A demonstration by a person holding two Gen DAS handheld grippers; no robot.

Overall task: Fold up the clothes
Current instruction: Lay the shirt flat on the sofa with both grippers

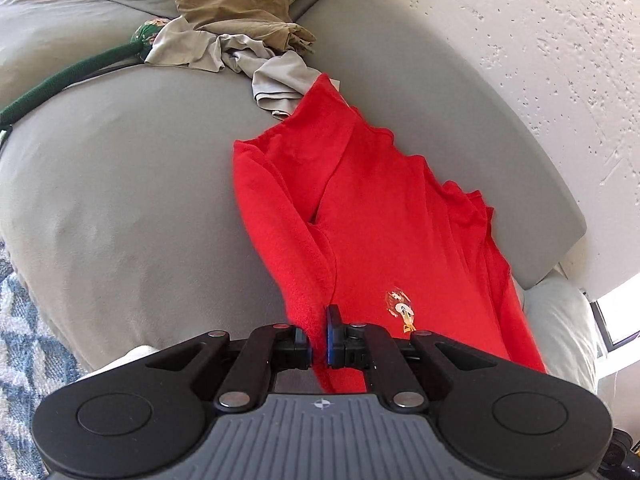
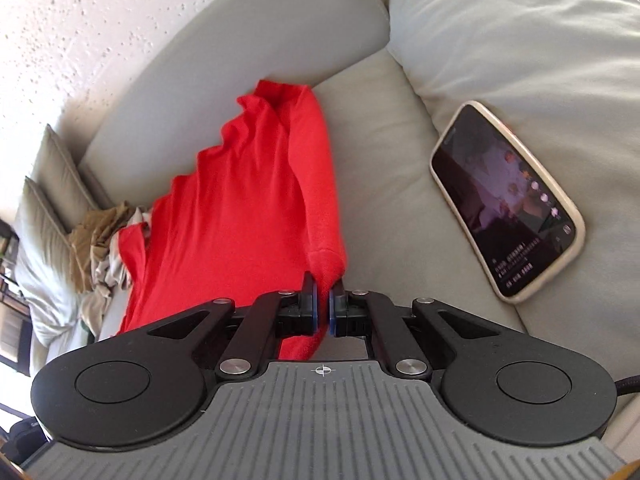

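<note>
Grey sofa (image 1: 120, 184) bears a red shirt (image 1: 380, 220); left tool (image 1: 319, 336) and right tool (image 2: 324, 304) each pinch its cloth.

Right tool (image 2: 324, 300) pinches red shirt (image 2: 236, 200) on sofa (image 2: 380, 160)

The long-sleeved red fleece top (image 1: 384, 216) is bright red all over; it has a little picture (image 1: 400, 310) on it in white, yellow and dark red. The soft fabric sofa (image 1: 132, 168) is pale grey-green; the puffy sofa cushion (image 2: 520, 40) is a lighter grey. The crumpled cloth (image 1: 240, 12) is sandy tan; the rumpled cloth (image 1: 224, 54) next to it is light grey. The long woolly tube (image 1: 76, 72) is dark green; its round end (image 1: 146, 34) is green with red specks. The woven floor rug (image 1: 24, 340) has blue and white diamond shapes. The bumpy wall (image 1: 520, 32) is white. The flat phone (image 2: 508, 200) has a cream case and a dark screen. The left gripper (image 1: 319, 330) and right gripper (image 2: 323, 304) are black with grey ribbed bodies; their pads (image 1: 331, 336) are blue.
</note>
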